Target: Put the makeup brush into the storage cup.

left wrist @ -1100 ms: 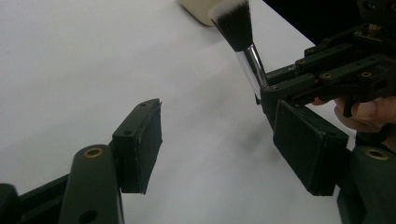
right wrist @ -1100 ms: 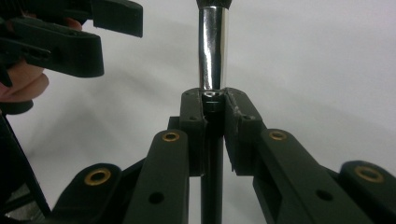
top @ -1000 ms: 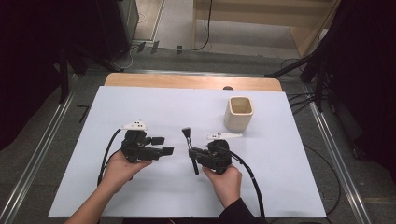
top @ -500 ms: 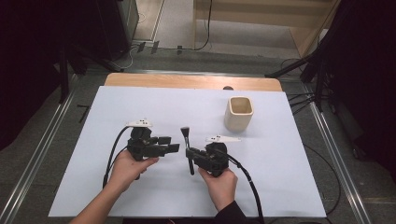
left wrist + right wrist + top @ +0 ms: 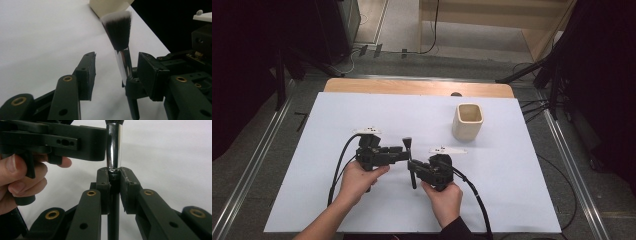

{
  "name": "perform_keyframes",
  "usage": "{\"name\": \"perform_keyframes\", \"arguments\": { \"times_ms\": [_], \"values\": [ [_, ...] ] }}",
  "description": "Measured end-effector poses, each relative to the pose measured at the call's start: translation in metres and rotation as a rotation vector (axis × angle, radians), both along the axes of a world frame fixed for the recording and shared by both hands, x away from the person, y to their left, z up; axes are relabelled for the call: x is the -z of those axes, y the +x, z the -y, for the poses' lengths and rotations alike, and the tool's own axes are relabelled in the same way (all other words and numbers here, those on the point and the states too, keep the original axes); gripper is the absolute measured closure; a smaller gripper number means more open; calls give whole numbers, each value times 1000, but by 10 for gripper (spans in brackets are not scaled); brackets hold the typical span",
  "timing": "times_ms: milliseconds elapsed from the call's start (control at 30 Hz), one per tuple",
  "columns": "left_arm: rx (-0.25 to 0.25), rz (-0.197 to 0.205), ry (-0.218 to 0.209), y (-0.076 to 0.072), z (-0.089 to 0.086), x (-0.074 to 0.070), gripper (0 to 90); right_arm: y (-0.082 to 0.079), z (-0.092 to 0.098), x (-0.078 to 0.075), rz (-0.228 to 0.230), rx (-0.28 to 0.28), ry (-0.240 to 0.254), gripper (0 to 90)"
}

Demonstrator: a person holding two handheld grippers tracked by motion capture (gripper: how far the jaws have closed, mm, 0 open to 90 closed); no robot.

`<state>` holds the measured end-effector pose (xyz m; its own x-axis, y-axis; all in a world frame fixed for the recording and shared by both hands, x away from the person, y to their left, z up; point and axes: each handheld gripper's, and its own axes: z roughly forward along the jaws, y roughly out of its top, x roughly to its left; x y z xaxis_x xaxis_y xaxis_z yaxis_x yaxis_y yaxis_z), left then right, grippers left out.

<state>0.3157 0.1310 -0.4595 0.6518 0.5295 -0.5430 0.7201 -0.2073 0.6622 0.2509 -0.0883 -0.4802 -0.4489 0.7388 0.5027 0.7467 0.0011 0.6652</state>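
Brush handle clamped in the right gripper (image 5: pixel 413 165): its two jaws press together on the black handle of a makeup brush (image 5: pixel 410 159), just below the shiny metal ferrule, as the right gripper view (image 5: pixel 114 182) shows close up. The brush stands held above the white table cover (image 5: pixel 512 190), its dark bristle head with pale tips (image 5: pixel 117 27) pointing away from the person, toward the far side of the table.

The left gripper (image 5: pixel 401 150) reaches in from the left, and its jaws have just been closing around the ferrule (image 5: pixel 124 66). In the left gripper view (image 5: pixel 115 71) the ferrule stands between them: close beside the right-hand jaw, though contact there cannot be told, and a clear gap away from the left-hand jaw, so the jaws stand apart and do not grip.

A cream square cup (image 5: pixel 468 120) stands upright on the cover, beyond the grippers and to the right, well apart from the brush. The person's hands hold both tools near the front middle of the table.
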Motion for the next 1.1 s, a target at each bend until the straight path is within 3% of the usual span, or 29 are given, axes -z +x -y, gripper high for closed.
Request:
{"name": "perform_keyframes", "arguments": {
  "times_ms": [233, 633, 733, 933, 1100],
  "values": [
    [-18, -20, -21, 2, 4, 3, 579, 0, -3, 1, 3, 2, 12, 798],
    [-1, -74, -68, 5, 8, 7, 751, 0, -6, 1, 2, 1, 19, 798],
    [-3, -105, -95, 6, 7, 9, 768, 0, -6, 1, 2, 0, 18, 798],
    [-1, -108, -97, 6, 6, 8, 776, 1, -6, 0, 3, -2, 19, 788],
    [-1, -97, -86, 6, 5, 5, 776, -1, -4, -2, 31, -23, -9, 635]
  ]
}}
